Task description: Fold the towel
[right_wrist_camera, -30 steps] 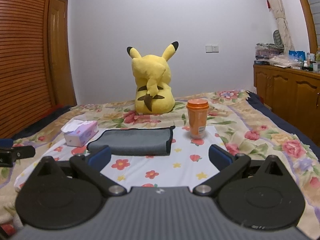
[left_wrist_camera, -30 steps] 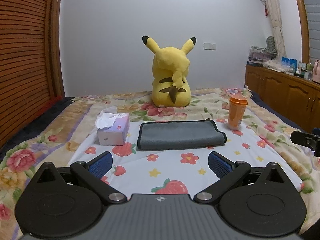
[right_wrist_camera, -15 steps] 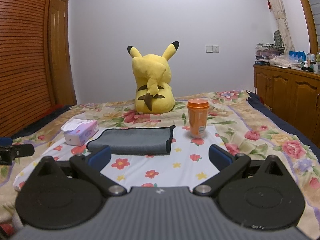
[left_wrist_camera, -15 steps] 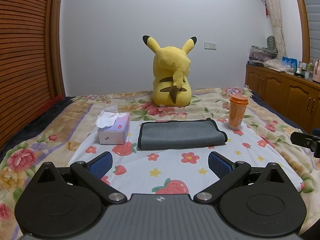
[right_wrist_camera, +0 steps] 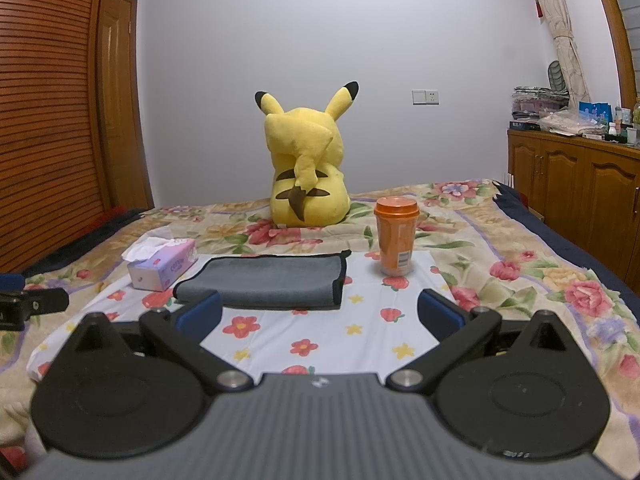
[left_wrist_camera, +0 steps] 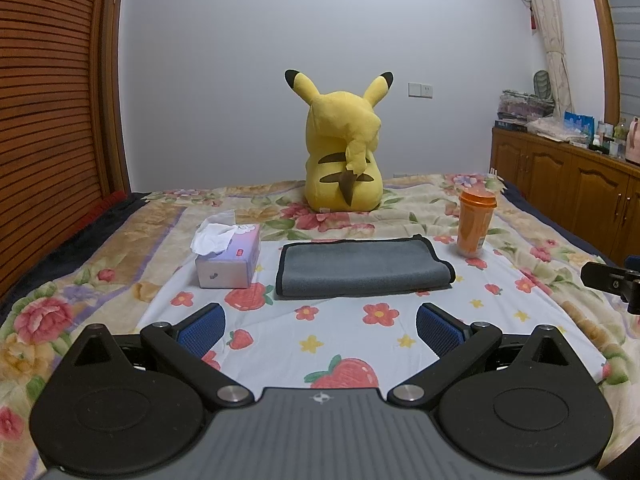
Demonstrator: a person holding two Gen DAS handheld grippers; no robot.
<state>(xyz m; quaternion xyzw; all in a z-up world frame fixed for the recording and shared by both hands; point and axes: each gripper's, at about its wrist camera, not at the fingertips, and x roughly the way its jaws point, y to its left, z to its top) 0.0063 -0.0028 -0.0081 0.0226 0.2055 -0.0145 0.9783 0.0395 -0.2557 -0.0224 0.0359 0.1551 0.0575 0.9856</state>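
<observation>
A grey towel with a black edge [left_wrist_camera: 362, 268] lies folded flat on the white flowered cloth on the bed; it also shows in the right wrist view [right_wrist_camera: 268, 280]. My left gripper [left_wrist_camera: 318, 330] is open and empty, held a little short of the towel's near edge. My right gripper [right_wrist_camera: 320, 314] is open and empty, in front of the towel's right part. The tip of the right gripper shows at the right edge of the left wrist view [left_wrist_camera: 612, 280]. The tip of the left gripper shows at the left edge of the right wrist view [right_wrist_camera: 32, 306].
A tissue box [left_wrist_camera: 228, 258] stands left of the towel, an orange lidded cup [left_wrist_camera: 474, 224] to its right. A yellow Pikachu plush [left_wrist_camera: 340, 164] sits behind. A wooden wardrobe [left_wrist_camera: 52, 120] is at left, a wooden cabinet [left_wrist_camera: 568, 196] at right.
Both grippers have drifted very slightly; the scene sits a touch lower in the left view. The towel has not moved and both grippers stay open.
</observation>
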